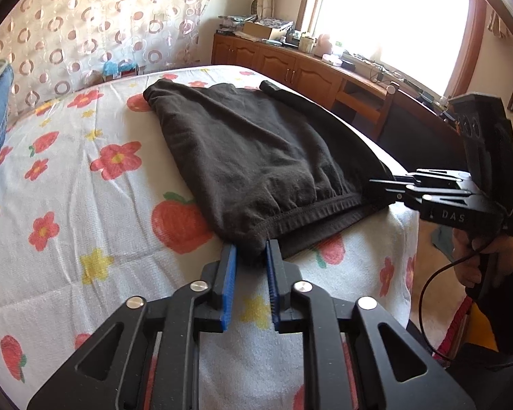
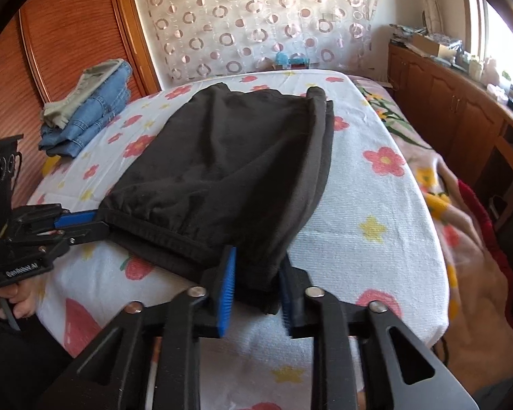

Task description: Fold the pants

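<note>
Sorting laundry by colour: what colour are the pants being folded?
Plain black pants, clearest in the right wrist view.

The left tongs (image 1: pixel 251 253) reached up from the bottom centre of the left wrist view, angled downward, blue pads pinched on the waistband corner of the black pants (image 1: pixel 256 157). The right tongs (image 2: pixel 256 273) rose likewise from the bottom of the right wrist view, pads clamped on the opposite waistband corner. A hand (image 1: pixel 482 259) gripped the right handle at the right edge; another hand (image 2: pixel 13 302) held the left handle at lower left.
</note>
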Action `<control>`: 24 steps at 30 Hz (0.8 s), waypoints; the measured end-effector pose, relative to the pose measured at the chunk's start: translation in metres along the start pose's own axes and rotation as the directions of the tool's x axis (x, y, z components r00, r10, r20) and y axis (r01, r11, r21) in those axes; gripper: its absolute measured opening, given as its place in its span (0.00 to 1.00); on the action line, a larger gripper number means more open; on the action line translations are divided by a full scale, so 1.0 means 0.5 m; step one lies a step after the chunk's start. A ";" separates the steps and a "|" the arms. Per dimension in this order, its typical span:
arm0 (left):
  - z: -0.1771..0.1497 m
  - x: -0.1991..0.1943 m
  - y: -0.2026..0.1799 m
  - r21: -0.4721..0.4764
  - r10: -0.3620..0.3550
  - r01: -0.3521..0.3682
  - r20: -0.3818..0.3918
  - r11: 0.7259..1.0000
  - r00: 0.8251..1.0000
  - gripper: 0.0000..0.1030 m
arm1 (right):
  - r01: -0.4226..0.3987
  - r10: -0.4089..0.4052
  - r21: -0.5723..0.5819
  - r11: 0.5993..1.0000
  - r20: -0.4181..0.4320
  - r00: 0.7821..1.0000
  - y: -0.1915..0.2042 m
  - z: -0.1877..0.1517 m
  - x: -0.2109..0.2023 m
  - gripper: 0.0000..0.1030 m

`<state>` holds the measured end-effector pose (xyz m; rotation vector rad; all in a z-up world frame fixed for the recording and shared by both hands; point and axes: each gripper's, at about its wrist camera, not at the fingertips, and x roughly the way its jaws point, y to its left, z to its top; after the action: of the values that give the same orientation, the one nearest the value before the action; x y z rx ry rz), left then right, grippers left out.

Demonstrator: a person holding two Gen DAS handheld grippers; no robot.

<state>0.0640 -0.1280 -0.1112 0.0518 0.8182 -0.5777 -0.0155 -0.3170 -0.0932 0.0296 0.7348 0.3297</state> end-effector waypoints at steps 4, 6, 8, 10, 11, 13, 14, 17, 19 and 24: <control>0.020 -0.026 -0.002 -0.001 -0.010 0.010 0.052 1.000 0.999 0.12 | -0.034 0.033 0.021 0.999 0.038 0.999 -0.010 0.005 -0.013 0.08; 0.040 -0.046 0.001 -0.005 -0.014 0.014 0.082 1.000 0.997 0.11 | -0.050 0.048 0.016 0.999 0.075 0.996 -0.009 0.017 -0.032 0.08; 0.069 -0.076 0.001 0.000 -0.010 0.010 0.128 1.000 0.992 0.11 | -0.063 0.062 0.008 0.998 0.110 0.992 -0.006 0.034 -0.053 0.08; 0.098 -0.107 0.002 0.008 -0.004 0.002 0.173 1.000 0.985 0.11 | -0.074 0.073 -0.001 0.997 0.151 0.986 -0.003 0.053 -0.080 0.08; 0.116 -0.126 0.002 0.014 -0.002 0.000 0.199 1.000 0.980 0.10 | -0.082 0.083 -0.010 0.997 0.174 0.981 0.000 0.067 -0.095 0.08; 0.147 -0.162 0.004 0.022 -0.002 -0.004 0.243 1.000 0.970 0.10 | -0.082 0.087 -0.034 0.996 0.214 0.973 0.009 0.087 -0.123 0.08; 0.159 -0.177 0.003 0.027 0.001 -0.008 0.260 1.000 0.966 0.10 | -0.083 0.092 -0.049 0.995 0.233 0.968 0.015 0.099 -0.138 0.08; 0.197 -0.234 0.001 0.044 0.009 -0.024 0.323 0.999 0.946 0.10 | -0.080 0.104 -0.093 0.992 0.290 0.951 0.036 0.132 -0.186 0.08; 0.218 -0.277 0.000 0.045 0.017 -0.036 0.366 0.998 0.931 0.10 | -0.080 0.116 -0.122 0.989 0.331 0.937 0.049 0.150 -0.222 0.08; 0.233 -0.360 0.003 0.044 0.060 -0.088 0.443 0.995 0.895 0.10 | -0.091 0.164 -0.190 0.978 0.414 0.895 0.092 0.180 -0.304 0.08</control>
<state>0.0461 -0.0732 0.0952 0.0078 0.3524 -0.5162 -0.0743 -0.3118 0.0793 -0.0077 0.2650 0.4912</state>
